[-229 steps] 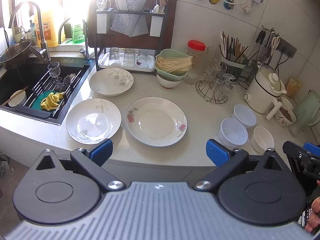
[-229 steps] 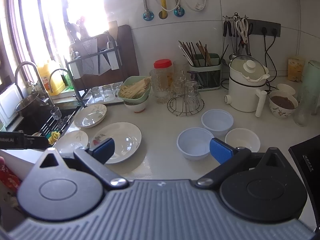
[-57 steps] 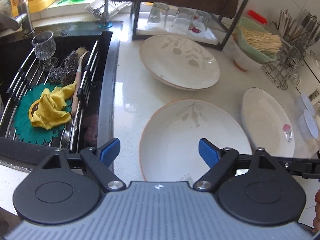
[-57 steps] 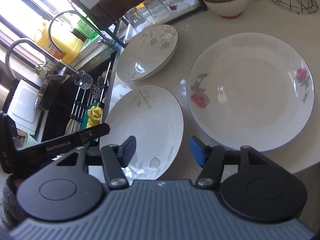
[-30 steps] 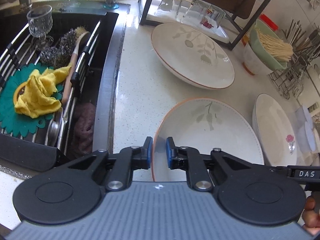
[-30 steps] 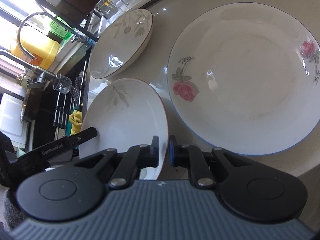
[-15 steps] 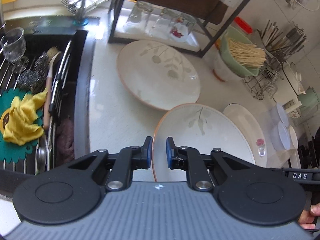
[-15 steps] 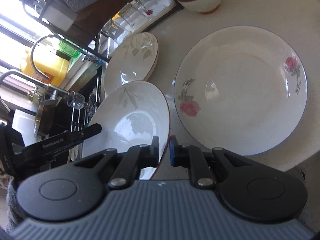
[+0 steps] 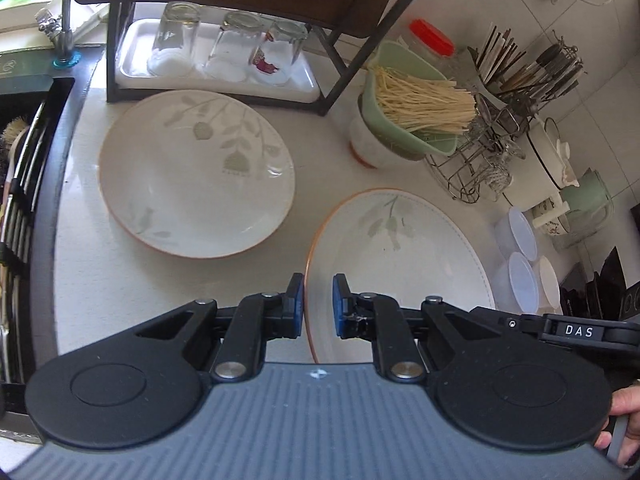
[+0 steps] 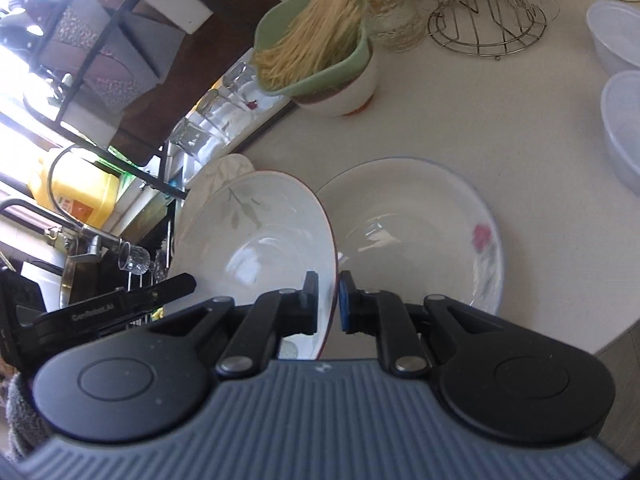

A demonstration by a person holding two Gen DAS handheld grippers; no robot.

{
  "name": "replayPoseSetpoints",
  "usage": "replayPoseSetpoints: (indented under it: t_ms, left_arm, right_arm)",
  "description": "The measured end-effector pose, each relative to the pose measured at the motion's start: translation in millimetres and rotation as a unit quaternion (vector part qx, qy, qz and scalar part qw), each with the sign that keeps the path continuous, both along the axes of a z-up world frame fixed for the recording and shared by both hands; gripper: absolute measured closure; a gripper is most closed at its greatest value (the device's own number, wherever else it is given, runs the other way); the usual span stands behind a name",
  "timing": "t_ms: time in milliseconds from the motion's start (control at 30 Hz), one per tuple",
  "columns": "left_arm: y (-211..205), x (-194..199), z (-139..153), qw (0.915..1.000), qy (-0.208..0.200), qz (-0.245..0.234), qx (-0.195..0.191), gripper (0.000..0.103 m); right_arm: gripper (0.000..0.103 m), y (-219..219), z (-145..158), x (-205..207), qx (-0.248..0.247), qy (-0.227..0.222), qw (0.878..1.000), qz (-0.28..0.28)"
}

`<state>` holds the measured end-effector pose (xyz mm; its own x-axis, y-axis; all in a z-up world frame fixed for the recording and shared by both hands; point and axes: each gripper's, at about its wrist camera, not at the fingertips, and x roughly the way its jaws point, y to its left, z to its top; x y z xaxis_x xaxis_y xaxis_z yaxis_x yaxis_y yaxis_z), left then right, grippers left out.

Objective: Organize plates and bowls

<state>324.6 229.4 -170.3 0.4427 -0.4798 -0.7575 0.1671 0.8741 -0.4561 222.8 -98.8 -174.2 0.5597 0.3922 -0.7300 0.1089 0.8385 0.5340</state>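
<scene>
Both grippers hold one white leaf-pattern plate (image 9: 396, 248) with an orange rim, lifted off the counter and tilted. My left gripper (image 9: 318, 306) is shut on its left rim; my right gripper (image 10: 328, 306) is shut on the opposite rim of the same plate (image 10: 256, 240). A second leaf-pattern plate (image 9: 192, 172) lies flat on the counter by the rack, to the left of the held one; only its edge (image 10: 228, 168) shows in the right wrist view. A larger rose-pattern plate (image 10: 416, 228) lies on the counter to the right, hidden in the left wrist view.
A black rack with upturned glasses (image 9: 224, 44) stands behind the plates. A green bowl of noodles (image 9: 412, 120) sits on a white bowl. Translucent bowls (image 9: 516, 264) and a wire glass stand (image 9: 476, 168) are to the right. The sink (image 9: 20, 184) is to the left.
Both grippers have carried the held plate up and back toward the rack, now beside the flat leaf-pattern plate. The plate has tilted more; both grips stay closed.
</scene>
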Motion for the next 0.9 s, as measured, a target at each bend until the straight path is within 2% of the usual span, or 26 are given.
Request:
replayPoseSetpoints:
  t_ms: [233,533,900]
  left_arm:
    - [-33.3,7.7,-8.7,0.9994,0.03,0.013,0.013,0.086]
    - [-62.1,21.0,-22.3,0.9969,0.059,0.013,0.05,0.087]
    - [-90.1,26.2,-36.3,0.9923,0.071,0.019,0.099,0.087]
  right_arm:
    - [0.09,-36.5,-15.4,21.4,0.01,0.028,0.999,0.032]
    - [0.09,-55.7,-34.3,33.5,-0.002,0.033,0.998,0.053]
    - [0.09,-63.2,-50.0,44.0,-0.028,0.043,0.996,0.079]
